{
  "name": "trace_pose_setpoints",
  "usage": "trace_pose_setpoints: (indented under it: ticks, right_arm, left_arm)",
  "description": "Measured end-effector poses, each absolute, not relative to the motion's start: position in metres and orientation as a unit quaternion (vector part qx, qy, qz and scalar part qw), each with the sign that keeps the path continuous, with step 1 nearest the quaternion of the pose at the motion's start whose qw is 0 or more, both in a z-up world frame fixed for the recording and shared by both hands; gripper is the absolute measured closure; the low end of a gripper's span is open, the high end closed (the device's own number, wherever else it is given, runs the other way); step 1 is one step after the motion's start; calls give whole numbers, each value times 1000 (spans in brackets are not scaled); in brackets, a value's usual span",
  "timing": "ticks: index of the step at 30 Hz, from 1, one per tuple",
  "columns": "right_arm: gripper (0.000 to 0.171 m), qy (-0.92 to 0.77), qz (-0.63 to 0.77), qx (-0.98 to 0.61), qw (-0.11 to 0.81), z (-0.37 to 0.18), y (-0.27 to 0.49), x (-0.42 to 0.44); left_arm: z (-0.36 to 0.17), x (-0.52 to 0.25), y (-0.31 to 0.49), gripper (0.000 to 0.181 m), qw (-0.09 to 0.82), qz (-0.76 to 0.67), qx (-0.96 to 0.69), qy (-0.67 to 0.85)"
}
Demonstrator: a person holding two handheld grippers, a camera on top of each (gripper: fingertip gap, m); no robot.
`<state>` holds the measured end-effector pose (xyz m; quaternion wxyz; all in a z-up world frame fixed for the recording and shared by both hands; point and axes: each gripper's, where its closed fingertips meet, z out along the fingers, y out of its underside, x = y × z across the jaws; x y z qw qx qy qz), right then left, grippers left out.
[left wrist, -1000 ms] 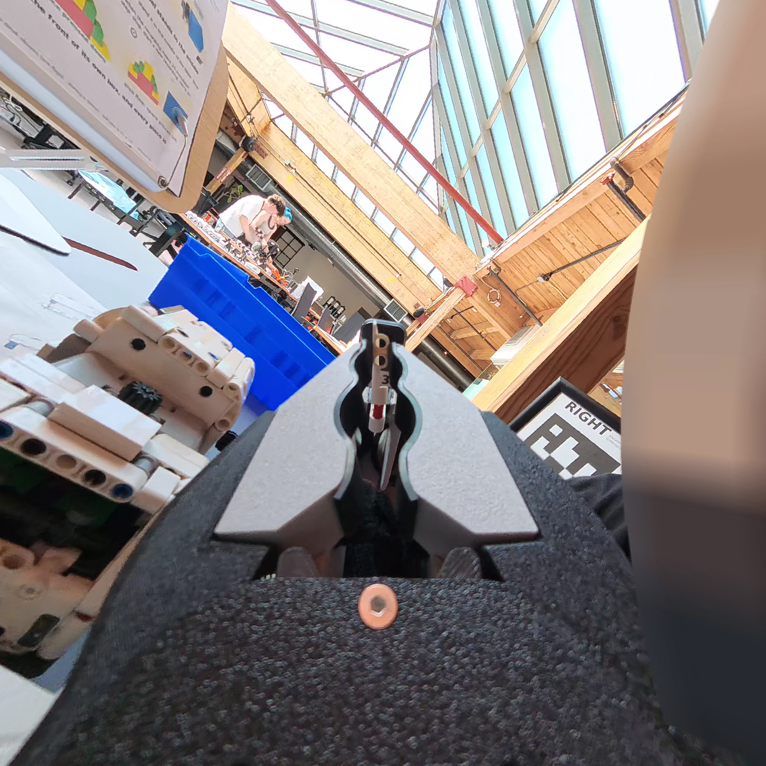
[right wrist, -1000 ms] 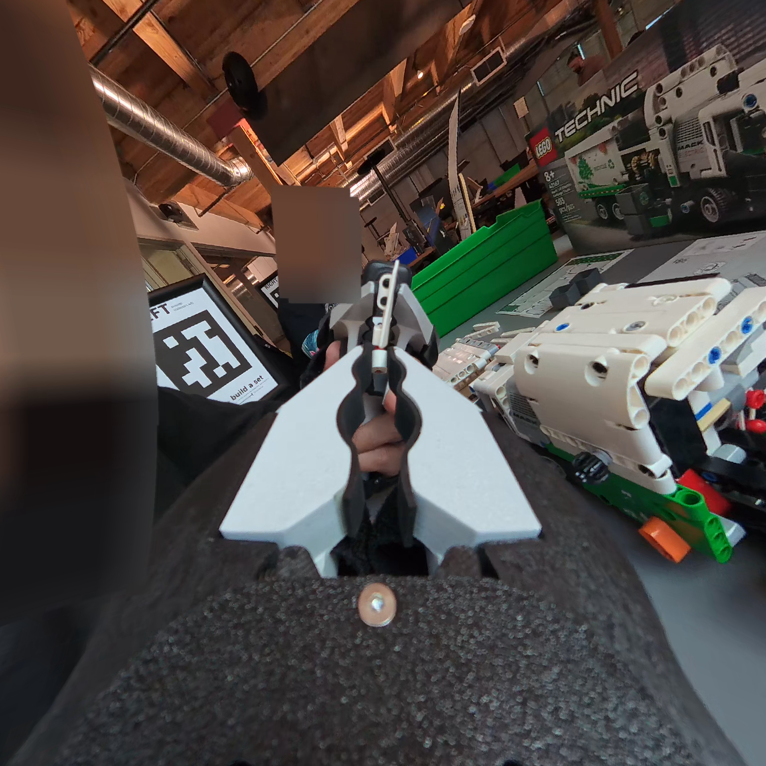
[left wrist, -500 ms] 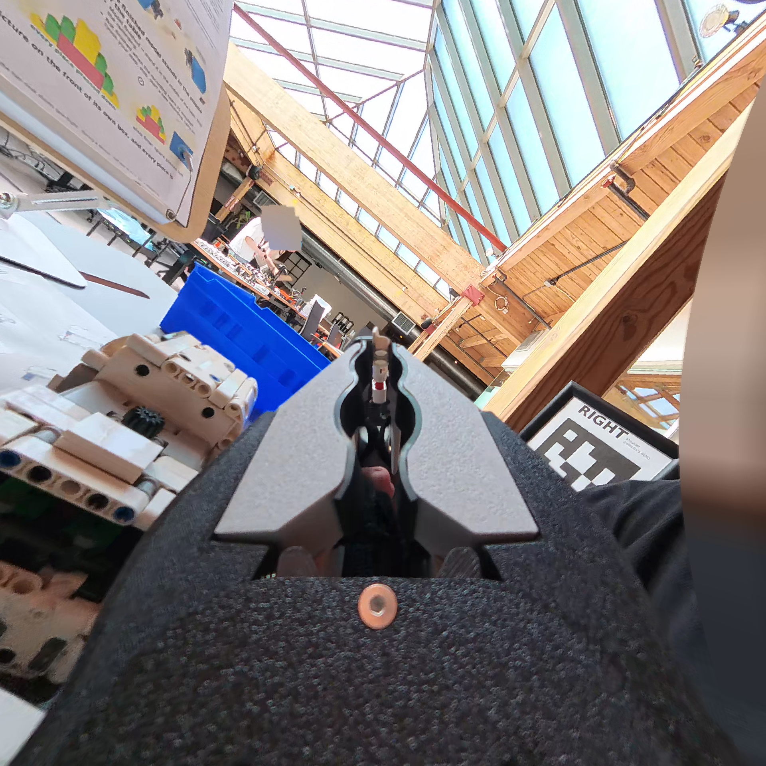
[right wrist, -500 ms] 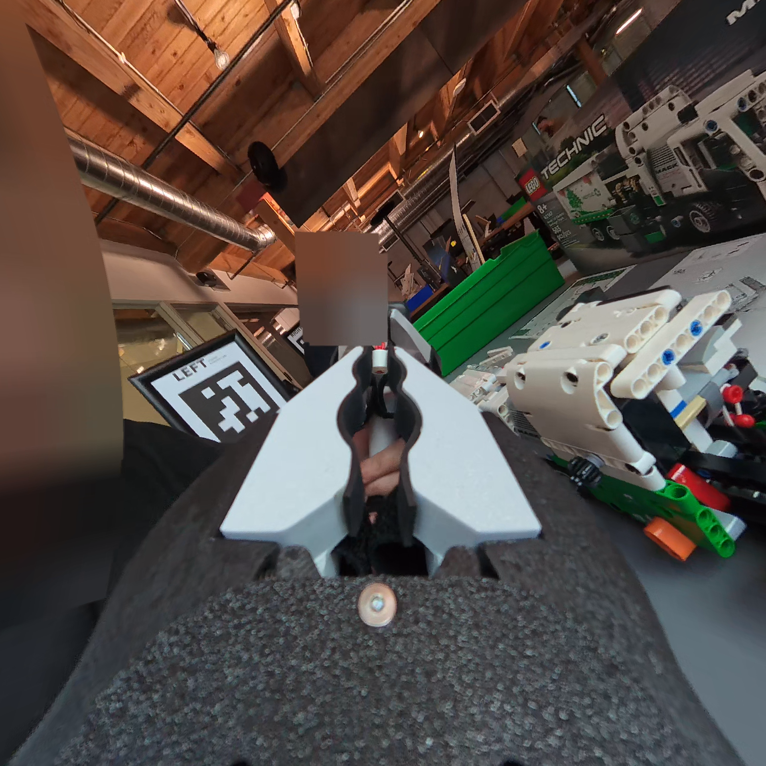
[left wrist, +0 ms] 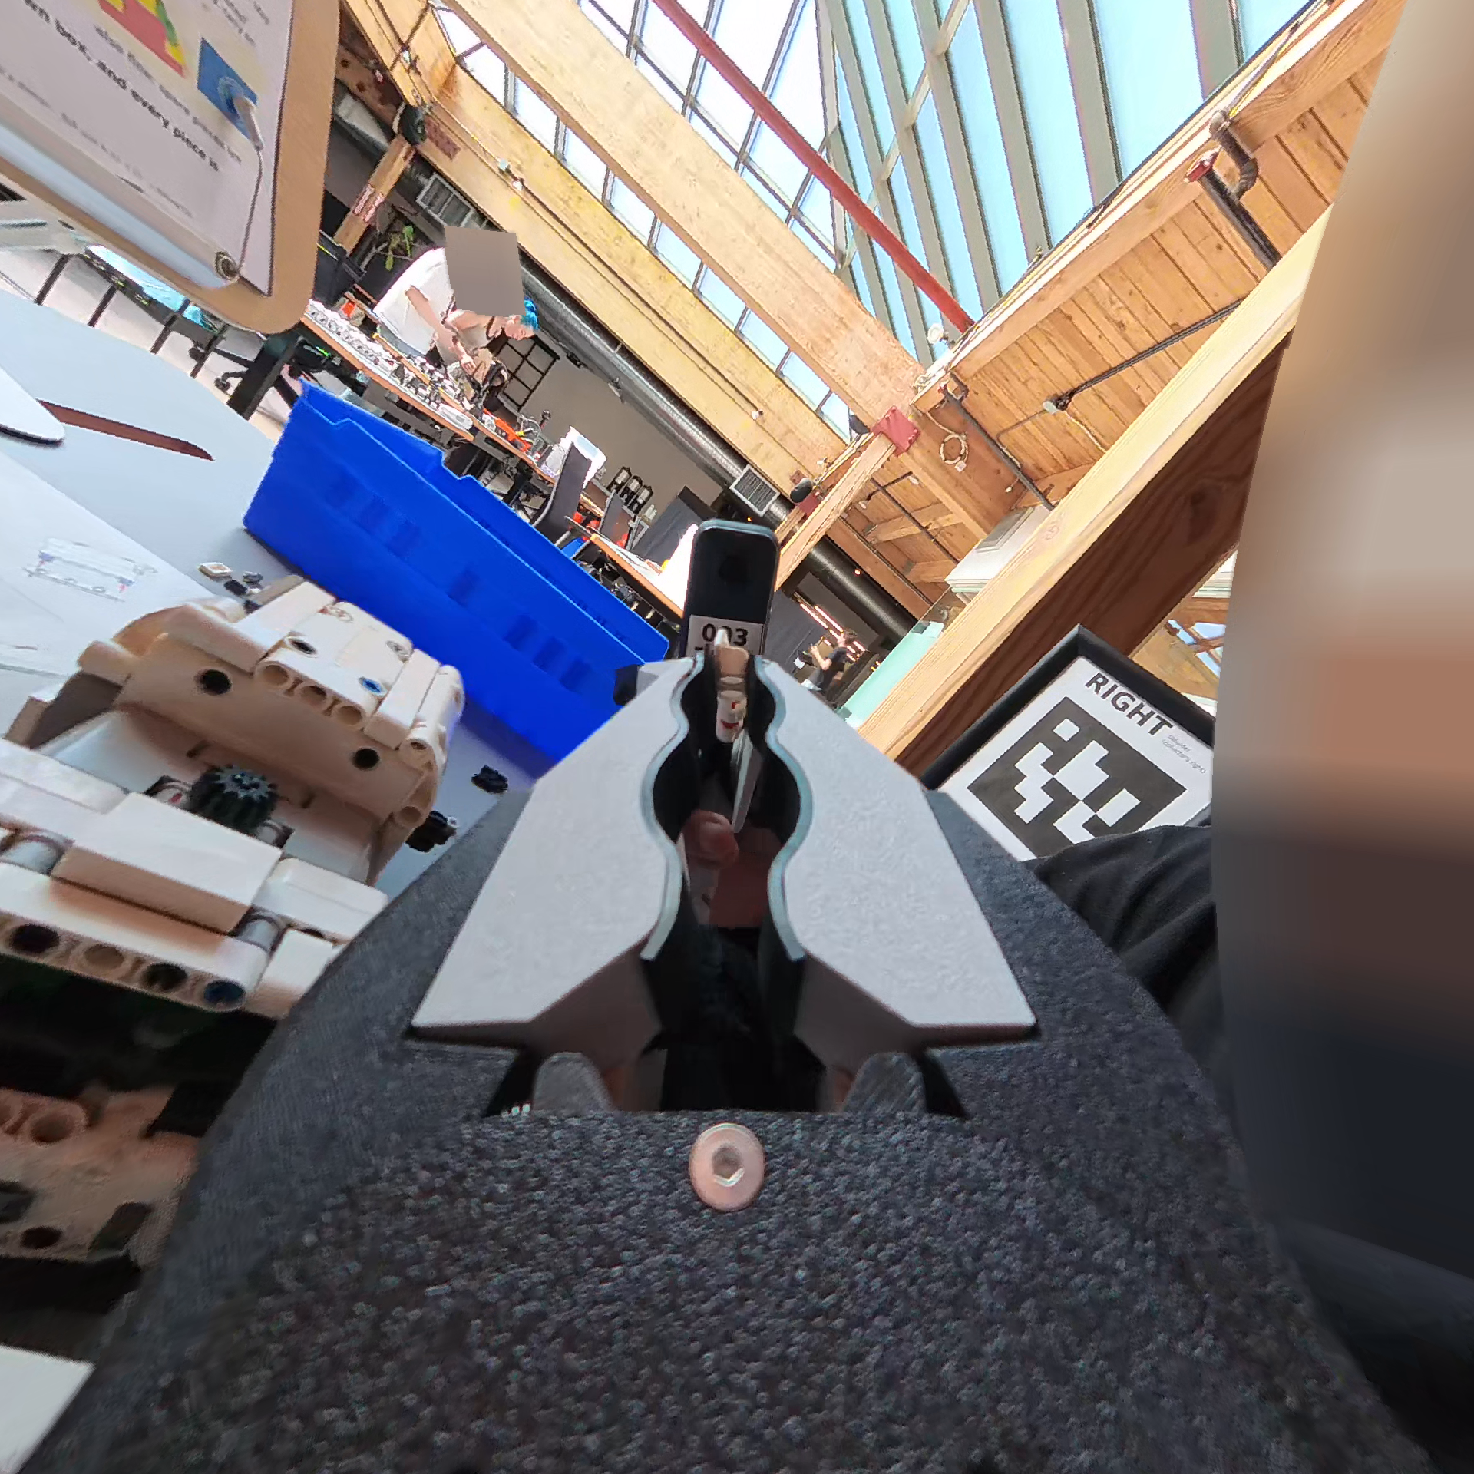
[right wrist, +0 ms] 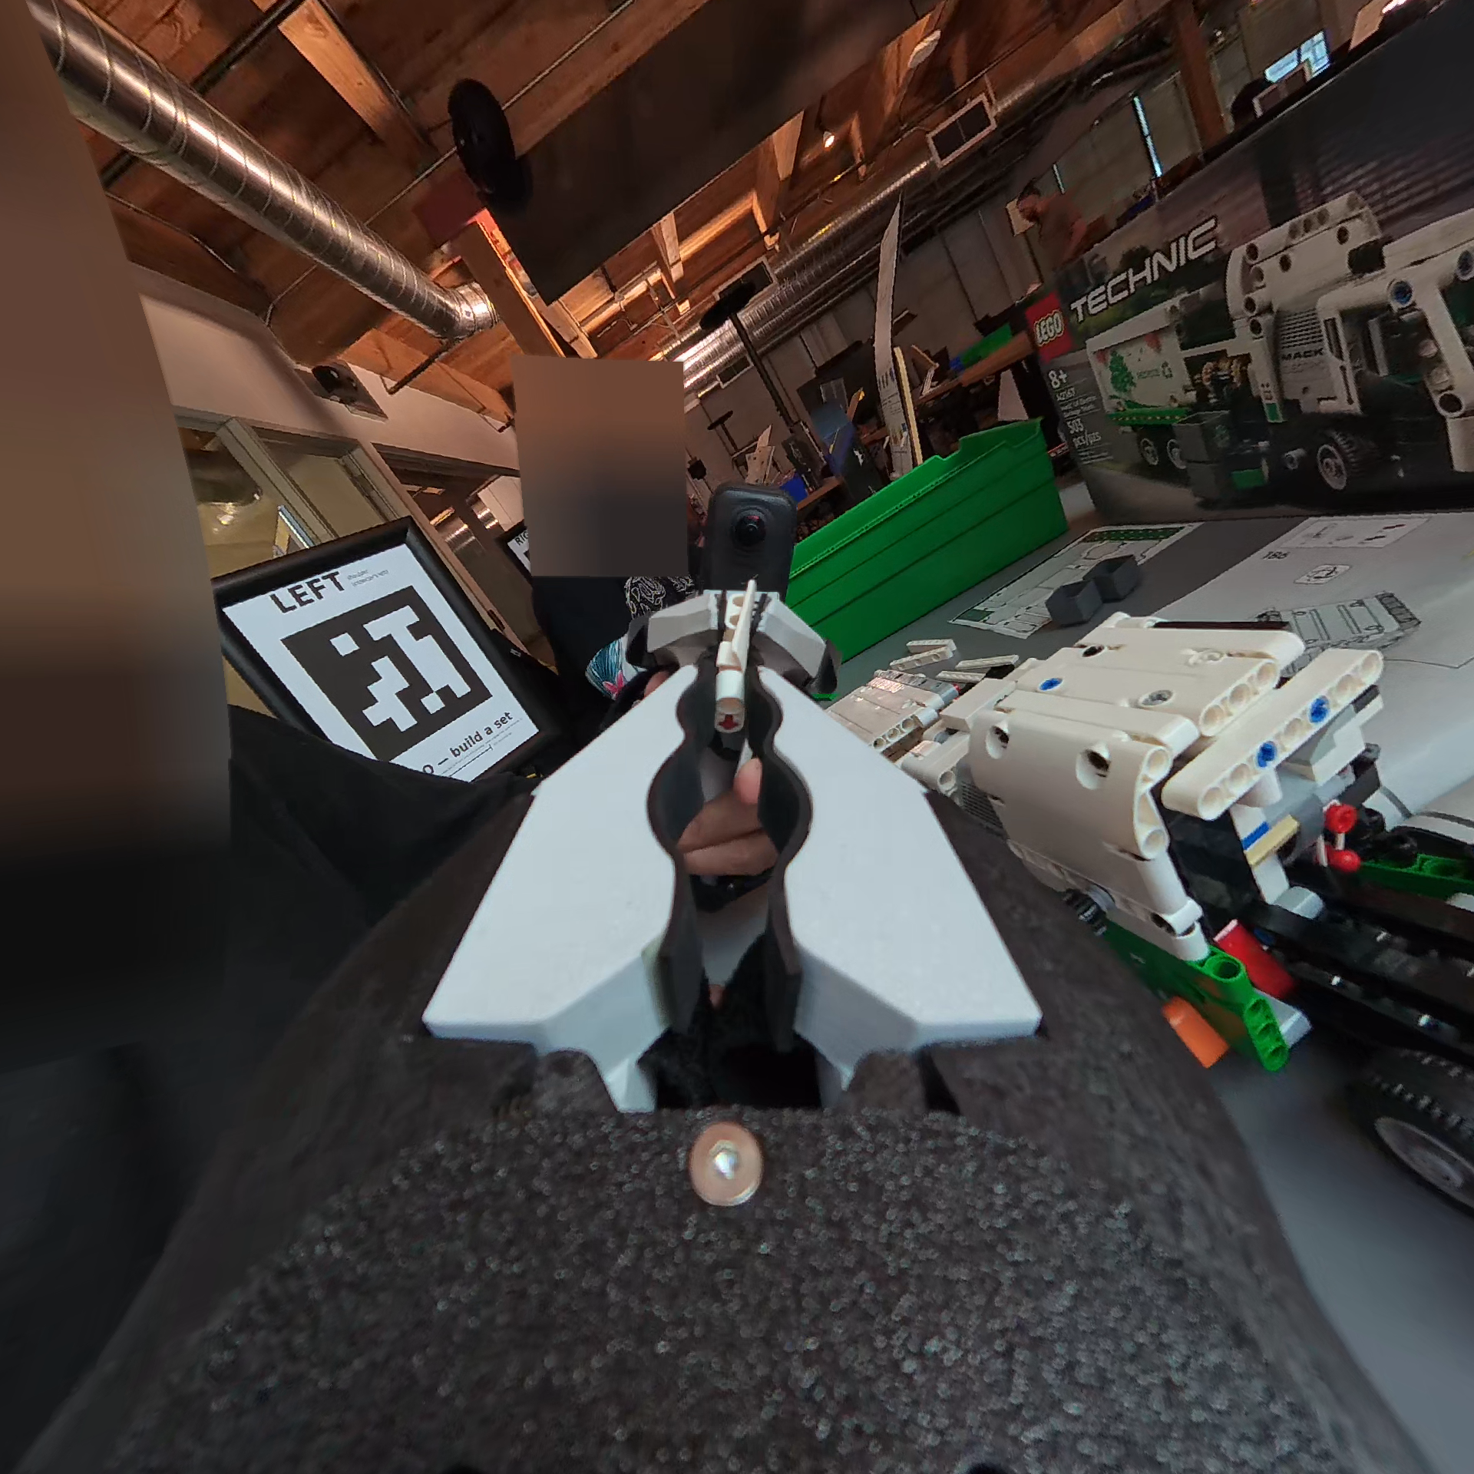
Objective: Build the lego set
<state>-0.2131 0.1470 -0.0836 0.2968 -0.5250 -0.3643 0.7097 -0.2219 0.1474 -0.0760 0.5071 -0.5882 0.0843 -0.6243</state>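
Note:
Both grippers face each other above the table, tip to tip. My left gripper (left wrist: 727, 678) is shut on a small white piece with a red axle end (left wrist: 727, 708). My right gripper (right wrist: 730, 686) is shut on a small white connector with a red axle end (right wrist: 726, 706). Beyond it the left gripper (right wrist: 730, 630) pinches a thin white beam (right wrist: 746, 622). Whether these parts are joined I cannot tell. The half-built white and green truck model shows at the left of the left wrist view (left wrist: 239, 758) and at the right of the right wrist view (right wrist: 1117, 758).
A blue bin (left wrist: 447, 542) stands behind the model. A green bin (right wrist: 933, 534), the set's box (right wrist: 1276, 359), instruction sheets (right wrist: 1316, 574), two small grey trays (right wrist: 1093, 590) and loose white beams (right wrist: 941, 662) lie beyond. Framed marker boards (left wrist: 1077, 766) (right wrist: 375, 662) stand near the person. My two grippers' fingertips are within a few centimetres of each other.
Both grippers stay shut on the small parts. Both views have tilted, and the opposite gripper with its camera now shows more plainly beyond each pair of tips.

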Motion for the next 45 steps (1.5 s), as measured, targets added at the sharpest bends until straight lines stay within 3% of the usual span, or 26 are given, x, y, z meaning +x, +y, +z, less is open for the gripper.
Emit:
trace_pose_setpoints:
  ticks: [29,38,45]
  right_arm:
    - [165,-273,759,-521,280,-81,160,-218]
    - [151,-271,754,-531,275,-85,163,-219]
    - [160,-297,738,-528,297,-86,158,-221]
  left_arm:
    - [-75,-228,160,177,521,-653,-550,3]
    - [-72,-233,160,177,526,-652,-546,-1]
    - [-72,-236,161,177,528,-649,-548,-1]
